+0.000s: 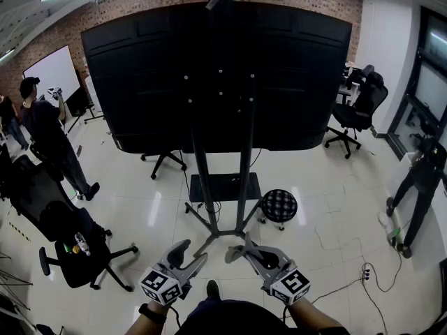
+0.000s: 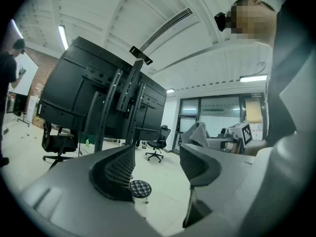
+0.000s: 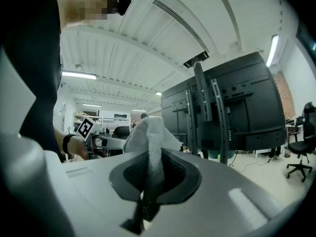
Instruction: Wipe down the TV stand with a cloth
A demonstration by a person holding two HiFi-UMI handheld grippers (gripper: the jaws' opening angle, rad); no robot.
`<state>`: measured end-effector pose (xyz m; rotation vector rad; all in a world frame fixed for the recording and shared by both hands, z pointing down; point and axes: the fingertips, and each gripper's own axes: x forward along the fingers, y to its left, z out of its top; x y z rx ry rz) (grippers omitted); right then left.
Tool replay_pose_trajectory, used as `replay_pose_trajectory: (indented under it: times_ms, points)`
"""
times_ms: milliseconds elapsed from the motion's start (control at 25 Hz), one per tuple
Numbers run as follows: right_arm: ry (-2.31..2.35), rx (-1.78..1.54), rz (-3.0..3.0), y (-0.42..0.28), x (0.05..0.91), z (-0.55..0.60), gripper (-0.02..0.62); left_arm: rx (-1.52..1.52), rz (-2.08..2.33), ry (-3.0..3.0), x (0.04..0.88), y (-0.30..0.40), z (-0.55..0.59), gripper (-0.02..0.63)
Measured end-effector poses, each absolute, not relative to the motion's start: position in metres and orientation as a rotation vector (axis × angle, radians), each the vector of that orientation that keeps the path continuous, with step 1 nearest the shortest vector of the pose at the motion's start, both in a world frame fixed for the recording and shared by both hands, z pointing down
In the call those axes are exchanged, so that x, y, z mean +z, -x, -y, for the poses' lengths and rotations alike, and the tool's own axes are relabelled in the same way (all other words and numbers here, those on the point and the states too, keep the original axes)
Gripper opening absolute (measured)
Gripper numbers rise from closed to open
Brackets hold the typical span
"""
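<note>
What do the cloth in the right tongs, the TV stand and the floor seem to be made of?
The cloth: soft pale grey fabric, perhaps microfibre; it looks fuzzy and folds where the right tongs pinch it.
The TV stand: probably metal painted matte black; thin straight posts, no shine.
The floor: glossy pale tile, likely; it shows bright reflections and joint lines.

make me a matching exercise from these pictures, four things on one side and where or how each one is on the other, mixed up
1 left hand-held gripper
2 right hand-held gripper
3 checkered stool
4 TV stand

a carries the big black screen
b jaws apart, empty
c on the floor, right of the stand's base
d shut on a white cloth

Pairs: 1-b, 2-d, 3-c, 4-a
</note>
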<state>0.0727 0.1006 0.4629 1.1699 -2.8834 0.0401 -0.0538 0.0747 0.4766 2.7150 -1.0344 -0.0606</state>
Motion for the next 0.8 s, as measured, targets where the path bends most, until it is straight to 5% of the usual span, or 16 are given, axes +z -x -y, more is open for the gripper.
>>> replay_pose_trajectory:
  times_ms: [800]
  points:
    - [-1.281,-0.136,2.843,0.001,0.409,0.081,0.014,-0.117,0.893,-2.839,0.435,0.118,0.109,0.307]
